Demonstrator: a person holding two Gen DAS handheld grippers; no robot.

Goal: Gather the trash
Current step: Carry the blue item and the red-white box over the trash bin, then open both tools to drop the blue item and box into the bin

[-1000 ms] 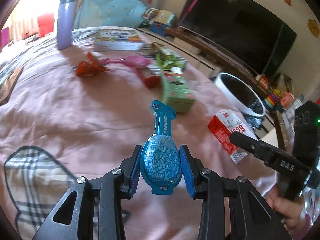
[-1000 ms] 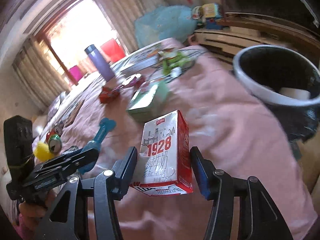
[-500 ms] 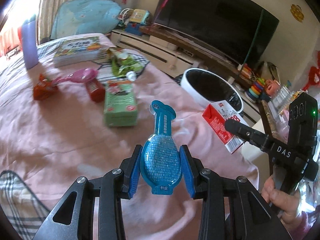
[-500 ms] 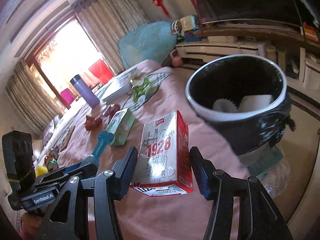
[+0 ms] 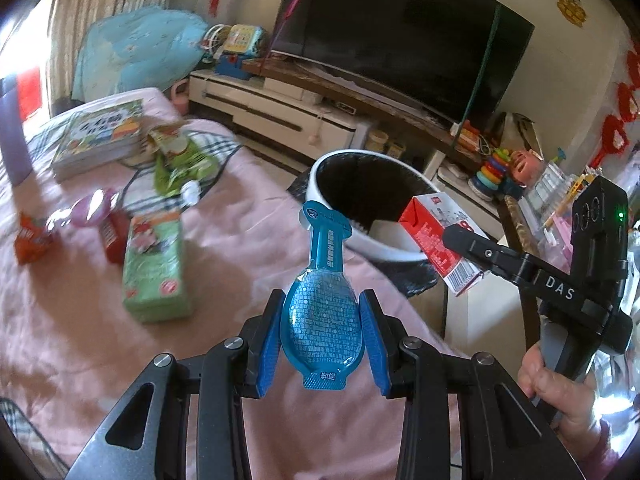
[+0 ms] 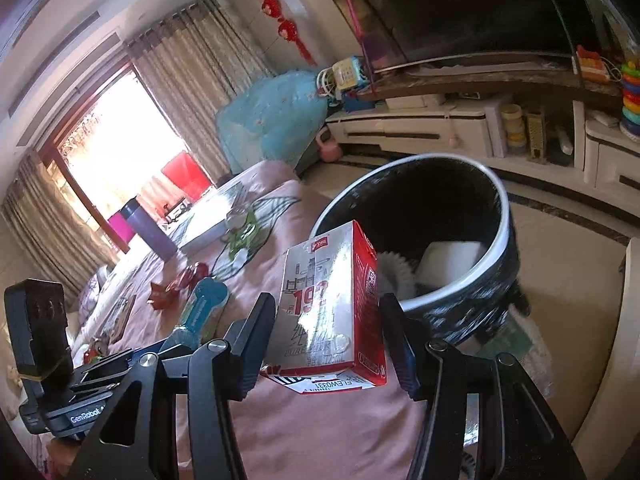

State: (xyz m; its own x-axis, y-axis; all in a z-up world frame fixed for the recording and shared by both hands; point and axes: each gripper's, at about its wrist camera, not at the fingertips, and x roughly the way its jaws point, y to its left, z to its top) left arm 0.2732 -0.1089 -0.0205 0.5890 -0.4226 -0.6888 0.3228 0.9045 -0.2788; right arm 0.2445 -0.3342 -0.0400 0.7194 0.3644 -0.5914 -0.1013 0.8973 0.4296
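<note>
Right tongs (image 6: 328, 344) clamp the milk carton (image 6: 332, 304) at frame centre, short of the bin (image 6: 496, 256); left tongs (image 5: 322, 344) clamp the blue pouch (image 5: 322, 320). Early release risks dropping onto the bed (image 5: 80, 320).

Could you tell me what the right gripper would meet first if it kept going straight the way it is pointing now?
Probably the trash bin. The right gripper, shut on the milk carton, points at its open mouth, so the carton would likely reach the near rim or the white paper inside first. Depth is unclear.
</note>
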